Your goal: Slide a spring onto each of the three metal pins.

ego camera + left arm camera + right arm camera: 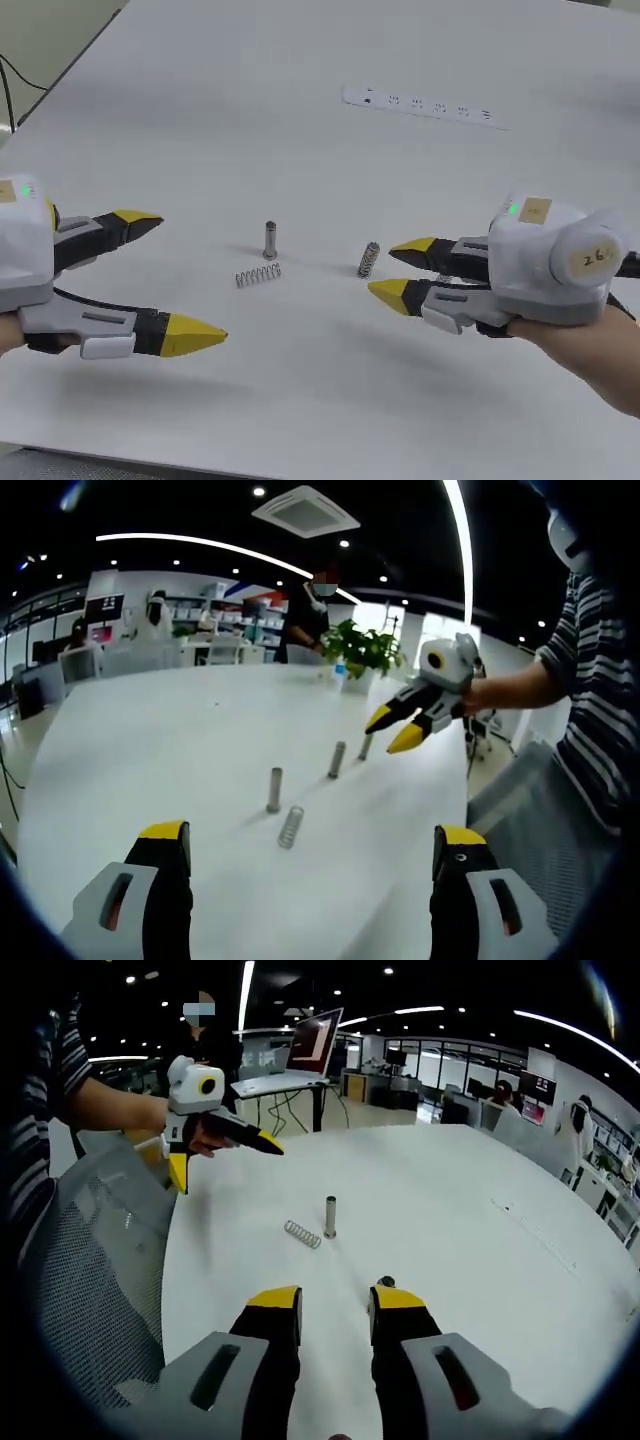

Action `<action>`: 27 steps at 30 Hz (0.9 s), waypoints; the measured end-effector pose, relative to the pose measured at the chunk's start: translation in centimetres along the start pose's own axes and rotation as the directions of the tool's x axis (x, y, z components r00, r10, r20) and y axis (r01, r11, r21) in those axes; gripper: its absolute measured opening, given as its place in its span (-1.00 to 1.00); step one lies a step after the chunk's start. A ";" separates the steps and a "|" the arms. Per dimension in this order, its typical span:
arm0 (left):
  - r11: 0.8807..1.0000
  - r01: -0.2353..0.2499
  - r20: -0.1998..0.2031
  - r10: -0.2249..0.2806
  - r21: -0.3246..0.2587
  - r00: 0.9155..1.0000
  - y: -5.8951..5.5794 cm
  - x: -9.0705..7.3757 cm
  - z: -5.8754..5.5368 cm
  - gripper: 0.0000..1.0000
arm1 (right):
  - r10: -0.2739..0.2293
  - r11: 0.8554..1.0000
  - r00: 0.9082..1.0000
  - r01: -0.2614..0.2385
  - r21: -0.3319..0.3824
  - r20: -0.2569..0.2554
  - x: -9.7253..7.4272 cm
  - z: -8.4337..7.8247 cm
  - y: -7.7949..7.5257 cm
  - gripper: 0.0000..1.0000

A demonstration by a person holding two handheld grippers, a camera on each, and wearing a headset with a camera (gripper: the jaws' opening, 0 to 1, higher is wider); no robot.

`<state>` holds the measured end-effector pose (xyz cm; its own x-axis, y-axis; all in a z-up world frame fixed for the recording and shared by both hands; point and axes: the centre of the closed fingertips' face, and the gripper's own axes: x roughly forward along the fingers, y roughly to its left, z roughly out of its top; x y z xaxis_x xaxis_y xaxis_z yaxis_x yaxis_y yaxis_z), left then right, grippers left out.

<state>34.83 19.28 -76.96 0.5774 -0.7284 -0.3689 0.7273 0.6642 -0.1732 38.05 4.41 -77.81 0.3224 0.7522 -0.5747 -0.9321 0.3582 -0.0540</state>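
White tabletop [300,400] all the way across, and both tools hover over it with nothing in them. On the near left, the left gripper [170,275] has its yellow-tipped jaws spread wide, pointing in toward the middle. Opposite, the right gripper [398,268] comes in from the right edge, jaws parted by a narrower gap, empty too. Between the two sits the work: a bare pin [270,240] standing upright, and just on the near side of it a loose spring [258,274] lying flat on its side, close by but not touching the pin. To the right of those, a second pin [369,259] stands just off the right gripper's tips, with spring coils showing around it. From the left gripper view a third pin [365,746] shows up too, upright, further back beside the right gripper's yellow tips; it is too small to tell if it carries a spring. From the right gripper view the bare pin and the loose spring sit side by side ahead of the jaws, with the left gripper well beyond them. Far back on the table lies a white power strip [425,106], well apart from everything.
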 end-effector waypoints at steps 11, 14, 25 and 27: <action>1.000 -0.006 -0.003 0.006 0.002 1.000 0.1 -0.3 -0.1 0.96 | 0.103 0.973 0.992 -0.115 -0.202 -0.068 2.8 2.1 1.6 -0.55; 1.000 -0.008 -0.004 0.008 0.001 1.000 0.1 -0.4 -0.2 0.96 | 0.120 0.953 0.987 -0.144 -0.266 -0.103 3.6 2.5 1.8 -0.58; 1.000 -0.013 -0.016 0.013 0.008 1.000 -0.1 -0.6 -0.6 0.96 | 0.175 0.862 0.962 -0.253 -0.439 -0.210 7.1 3.0 3.4 -0.67; 1.000 -0.012 -0.019 0.012 0.010 1.000 -0.1 -0.7 -0.7 0.96 | 0.190 0.853 0.956 -0.274 -0.443 -0.225 7.8 2.9 3.9 -0.67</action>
<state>34.13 19.81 -77.34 0.5788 -0.7173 -0.3879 0.7241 0.6709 -0.1601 37.41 13.25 -80.13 0.0935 0.6628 -0.7429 -0.9571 -0.1458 -0.2505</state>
